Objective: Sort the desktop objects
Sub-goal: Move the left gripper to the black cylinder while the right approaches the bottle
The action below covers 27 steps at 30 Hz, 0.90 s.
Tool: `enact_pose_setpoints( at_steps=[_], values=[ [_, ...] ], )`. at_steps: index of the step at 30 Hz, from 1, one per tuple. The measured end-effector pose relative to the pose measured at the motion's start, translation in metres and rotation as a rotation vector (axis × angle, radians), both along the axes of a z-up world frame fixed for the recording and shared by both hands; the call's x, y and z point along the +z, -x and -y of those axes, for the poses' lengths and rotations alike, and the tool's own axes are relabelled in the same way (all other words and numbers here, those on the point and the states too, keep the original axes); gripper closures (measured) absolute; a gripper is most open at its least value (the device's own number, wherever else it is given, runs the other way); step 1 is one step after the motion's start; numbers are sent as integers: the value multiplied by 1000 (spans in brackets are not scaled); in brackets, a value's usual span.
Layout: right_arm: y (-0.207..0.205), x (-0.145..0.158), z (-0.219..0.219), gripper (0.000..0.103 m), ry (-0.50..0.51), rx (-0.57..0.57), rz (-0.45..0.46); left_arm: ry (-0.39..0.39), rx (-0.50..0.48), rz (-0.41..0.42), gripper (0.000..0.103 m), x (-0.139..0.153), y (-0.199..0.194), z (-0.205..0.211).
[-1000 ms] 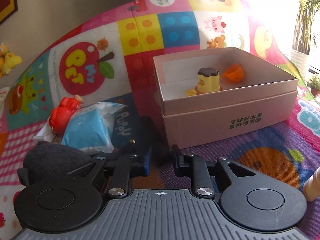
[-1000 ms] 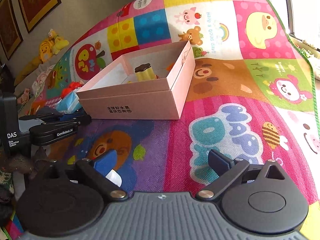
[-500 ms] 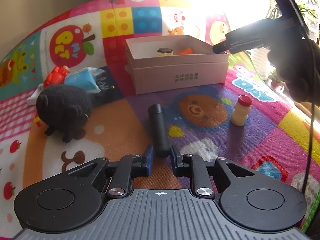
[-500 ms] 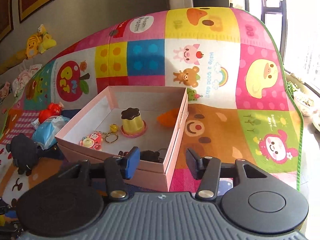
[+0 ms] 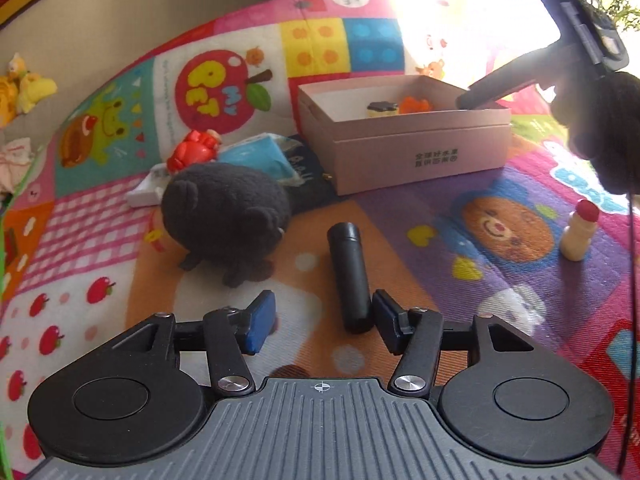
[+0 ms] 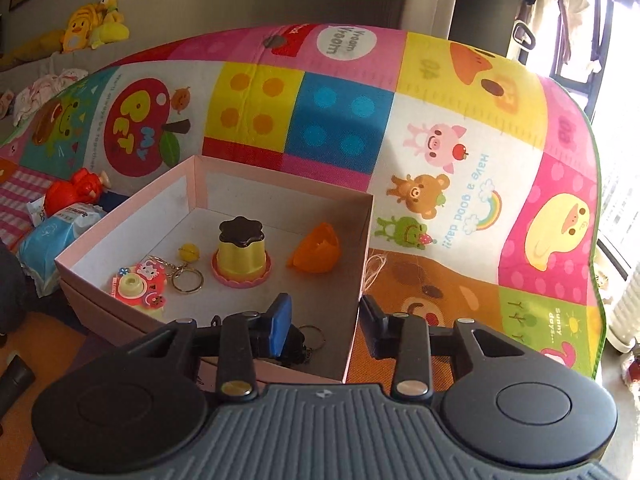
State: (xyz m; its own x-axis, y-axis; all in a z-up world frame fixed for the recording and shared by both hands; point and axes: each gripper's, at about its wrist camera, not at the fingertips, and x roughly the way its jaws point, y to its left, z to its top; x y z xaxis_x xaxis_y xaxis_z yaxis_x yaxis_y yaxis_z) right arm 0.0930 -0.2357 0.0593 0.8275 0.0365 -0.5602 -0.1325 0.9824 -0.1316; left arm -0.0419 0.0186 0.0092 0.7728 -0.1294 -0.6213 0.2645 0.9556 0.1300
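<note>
On the colourful play mat (image 5: 520, 280) I count one open pink cardboard box (image 5: 416, 156), one black plush animal (image 5: 224, 216), one black cylinder (image 5: 350, 272), one small red-capped cream bottle (image 5: 578, 236), one red toy figure (image 5: 192, 152) and one blue tissue packet (image 5: 256, 158).

Inside the box: one yellow pudding toy (image 6: 241, 254), one orange shell-shaped piece (image 6: 318, 254), one pink camera keychain (image 6: 138, 286).

play mat (image 5: 500, 300); on it: pink box (image 5: 416, 152); black cylinder (image 5: 350, 276); black plush (image 5: 224, 208); small bottle (image 5: 578, 236)
</note>
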Motion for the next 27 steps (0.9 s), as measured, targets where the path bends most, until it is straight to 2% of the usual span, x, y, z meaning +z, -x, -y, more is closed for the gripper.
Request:
enact_pose_setpoints(
  at_steps=[1, 2, 3, 5, 8, 11, 15, 20, 24, 27],
  values=[
    [8, 5, 4, 57, -18, 6, 11, -14, 18, 5, 41, 0, -1, -3],
    [18, 10, 9, 45, -33, 13, 24, -21, 42, 5, 40, 0, -3, -8],
    [30, 14, 15, 39, -50, 24, 42, -16, 58, 1, 42, 0, -4, -12],
    [55, 19, 25, 23, -72, 45, 60, 25, 69, -14, 42, 2, -6, -21],
    [91, 17, 35, 14, -97, 98, 39, 132, 46, -54, 42, 5, -6, -26],
    [120, 3, 36, 5, -103, 137, -13, 205, 10, -104, 40, 4, -8, -17],
    [146, -23, 31, 4, -111, 160, -85, 234, -52, -105, 25, 6, -3, 2],
    [153, -50, 24, 4, -116, 153, -155, 261, -168, -106, 20, 13, 7, 21],
    [150, -51, 23, 1, -117, 140, -156, 176, -129, -92, 19, 6, 7, 31],
    [150, -52, 22, 0, -113, 138, -165, 160, -77, -96, 20, 2, 0, 26]
  ],
)
